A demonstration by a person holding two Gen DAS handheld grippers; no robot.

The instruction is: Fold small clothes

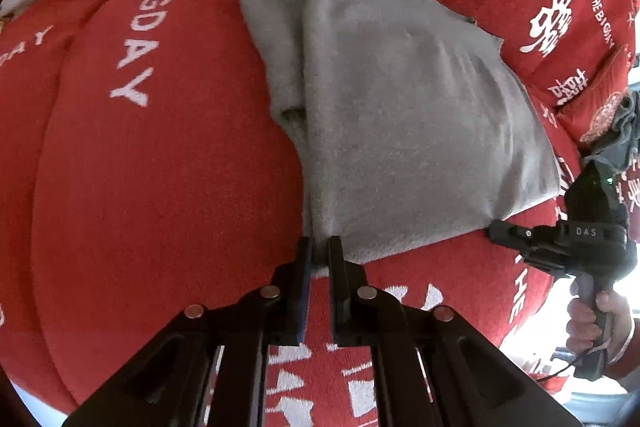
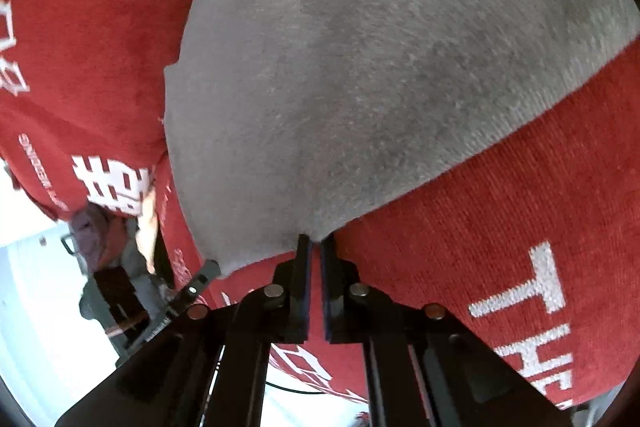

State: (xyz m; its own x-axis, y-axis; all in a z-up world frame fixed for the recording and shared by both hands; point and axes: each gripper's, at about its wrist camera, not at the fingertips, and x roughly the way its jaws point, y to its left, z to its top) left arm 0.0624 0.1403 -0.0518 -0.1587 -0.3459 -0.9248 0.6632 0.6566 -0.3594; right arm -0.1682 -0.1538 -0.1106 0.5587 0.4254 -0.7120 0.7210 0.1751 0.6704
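A grey garment lies folded on a red sofa cover printed with white letters. My left gripper is shut on the garment's near left corner, with fabric pinched between the tips. In the same view my right gripper, held by a hand, reaches the near right corner. The right wrist view shows the grey garment filling the upper frame and my right gripper shut on its near edge. The left gripper shows at the lower left there.
A red printed cushion and a dark grey cloth lie at the right end of the sofa. Beyond the sofa's front edge there is pale floor. The red cover left of the garment is bare.
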